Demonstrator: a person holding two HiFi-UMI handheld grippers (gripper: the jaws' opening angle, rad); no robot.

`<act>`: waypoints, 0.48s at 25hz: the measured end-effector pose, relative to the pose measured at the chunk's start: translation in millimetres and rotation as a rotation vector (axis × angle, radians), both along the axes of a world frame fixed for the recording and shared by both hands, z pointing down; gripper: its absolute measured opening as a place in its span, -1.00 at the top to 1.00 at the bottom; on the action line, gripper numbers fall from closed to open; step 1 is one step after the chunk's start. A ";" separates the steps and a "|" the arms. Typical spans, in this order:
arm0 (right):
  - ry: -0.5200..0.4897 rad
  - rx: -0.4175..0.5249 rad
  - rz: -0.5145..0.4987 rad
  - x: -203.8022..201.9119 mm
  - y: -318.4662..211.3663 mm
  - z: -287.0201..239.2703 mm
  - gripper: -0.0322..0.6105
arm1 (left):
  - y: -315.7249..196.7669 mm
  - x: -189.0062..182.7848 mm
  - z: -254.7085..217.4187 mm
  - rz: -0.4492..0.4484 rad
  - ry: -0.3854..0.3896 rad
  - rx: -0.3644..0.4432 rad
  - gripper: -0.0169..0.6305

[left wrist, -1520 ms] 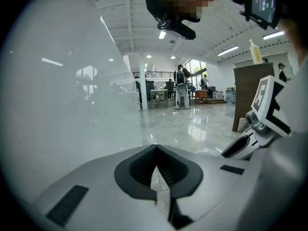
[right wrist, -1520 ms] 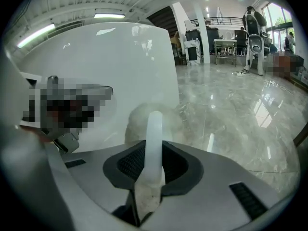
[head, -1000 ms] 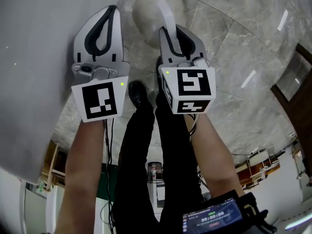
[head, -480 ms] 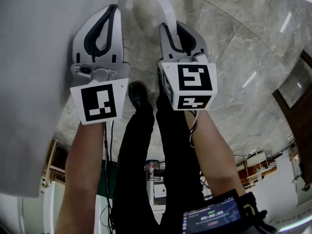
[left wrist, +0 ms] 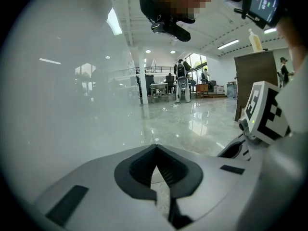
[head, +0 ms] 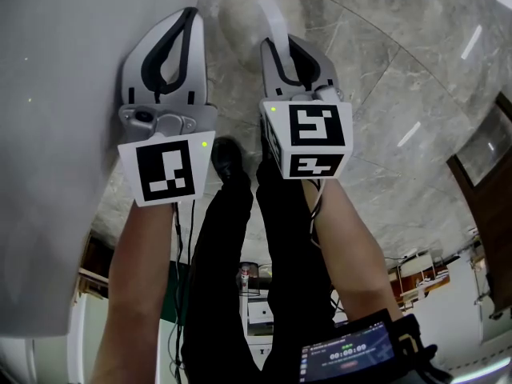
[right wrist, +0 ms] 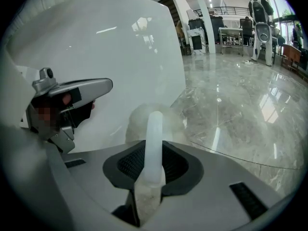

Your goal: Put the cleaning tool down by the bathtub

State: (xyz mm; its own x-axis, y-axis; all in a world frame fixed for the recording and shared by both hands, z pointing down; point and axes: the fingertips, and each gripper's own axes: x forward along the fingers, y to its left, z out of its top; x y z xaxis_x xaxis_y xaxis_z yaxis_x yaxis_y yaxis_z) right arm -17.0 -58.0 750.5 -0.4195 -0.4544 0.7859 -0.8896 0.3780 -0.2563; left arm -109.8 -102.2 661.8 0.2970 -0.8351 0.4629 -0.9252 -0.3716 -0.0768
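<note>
The cleaning tool (head: 270, 18) has a pale translucent handle and a fluffy round head (head: 238, 10) that is down at the marble floor (head: 384, 78), close to the white bathtub wall (head: 56, 94). My right gripper (head: 280, 48) is shut on the handle. In the right gripper view the handle (right wrist: 154, 138) rises from between the jaws of my right gripper (right wrist: 155, 147), with the head (right wrist: 137, 124) against the tub (right wrist: 120, 47). My left gripper (head: 188, 14) is beside it over the tub wall, shut and empty. In the left gripper view its tips (left wrist: 156, 147) meet.
The person's dark trouser legs and a shoe (head: 226, 157) stand just behind the grippers. A screen device (head: 344, 354) sits on the right forearm. A brown wooden cabinet (head: 480, 150) stands at the right. Desks and people (left wrist: 183, 78) are far across the glossy floor.
Hardly anything differs; both grippers hold their places by the tub and the tool stays in the right jaws. The camera view has shifted slightly.
</note>
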 end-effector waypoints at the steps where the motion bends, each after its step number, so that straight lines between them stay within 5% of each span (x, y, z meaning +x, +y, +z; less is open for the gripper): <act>1: -0.001 -0.003 -0.003 -2.0 -0.2 0.6 0.59 | -0.4 -0.1 -0.1 0.003 -0.001 -0.003 0.91; 12: -0.014 -0.030 -0.042 -18.3 2.5 11.1 0.49 | -1.1 -4.6 -0.5 0.007 -0.009 -0.011 0.91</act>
State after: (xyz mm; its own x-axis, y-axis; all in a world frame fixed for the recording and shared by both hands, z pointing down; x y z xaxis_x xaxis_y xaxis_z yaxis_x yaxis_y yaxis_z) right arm -35.3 -55.5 761.6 -0.4488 -0.4123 0.7928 -0.8693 0.4071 -0.2804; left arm -114.5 -103.3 661.2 0.2982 -0.8280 0.4748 -0.9220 -0.3786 -0.0811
